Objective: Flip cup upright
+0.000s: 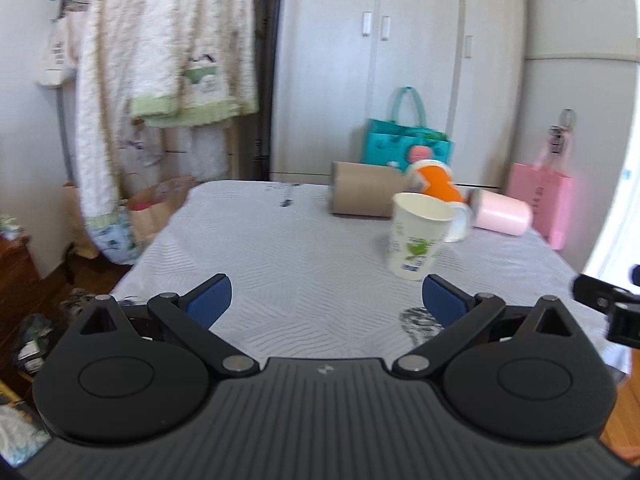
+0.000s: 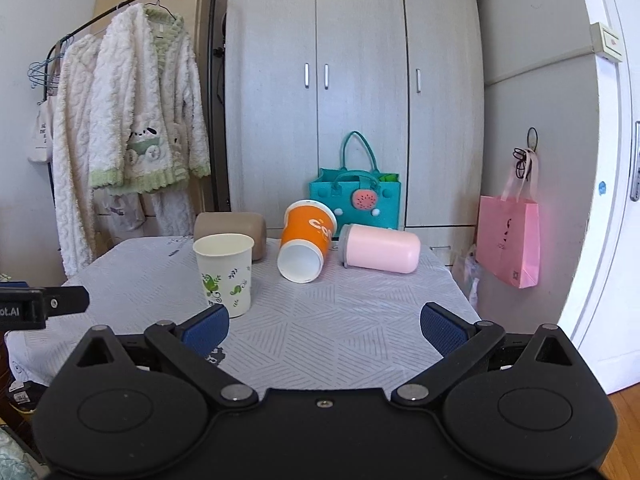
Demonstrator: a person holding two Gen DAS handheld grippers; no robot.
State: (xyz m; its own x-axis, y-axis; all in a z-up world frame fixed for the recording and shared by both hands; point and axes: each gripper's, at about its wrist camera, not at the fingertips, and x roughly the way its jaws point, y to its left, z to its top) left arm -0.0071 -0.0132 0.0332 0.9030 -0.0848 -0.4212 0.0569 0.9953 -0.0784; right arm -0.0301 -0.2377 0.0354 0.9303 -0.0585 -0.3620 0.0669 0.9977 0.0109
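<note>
Orange cup (image 2: 307, 240), pink cup (image 2: 380, 248)

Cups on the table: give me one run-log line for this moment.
white leaf-print cup: upright | orange cup: on side | pink cup: on side | left tool: open, empty | right tool: open, empty

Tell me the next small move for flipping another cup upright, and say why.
Probably ease the right hand-held gripper forward toward the orange cup. That cup lies tipped with its open mouth facing the camera, directly ahead; the jaws are wide open and empty. The white leaf-print cup already stands upright.
</note>
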